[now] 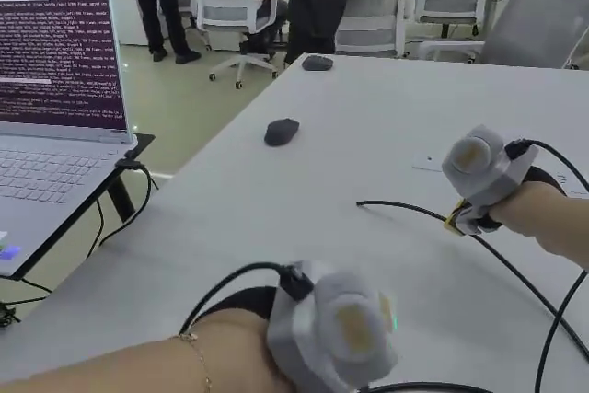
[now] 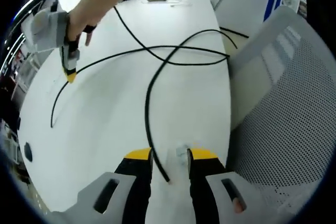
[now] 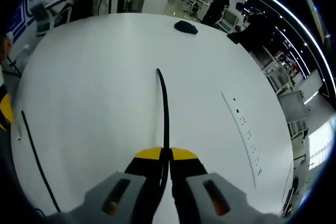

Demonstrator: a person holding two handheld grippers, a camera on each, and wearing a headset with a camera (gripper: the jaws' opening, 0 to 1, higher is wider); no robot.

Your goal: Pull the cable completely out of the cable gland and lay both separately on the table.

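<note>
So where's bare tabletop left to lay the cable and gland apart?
Bare: the broad stretch of table between the near mouse and the tip of the cable held by the right gripper, and the patch between the left gripper and the laptop side edge. Crowded: the edge by the chair, where black leads cross.

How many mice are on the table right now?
2. One mouse sits near the middle of the table; the other mouse sits near its far edge. More could be out of frame.
</note>
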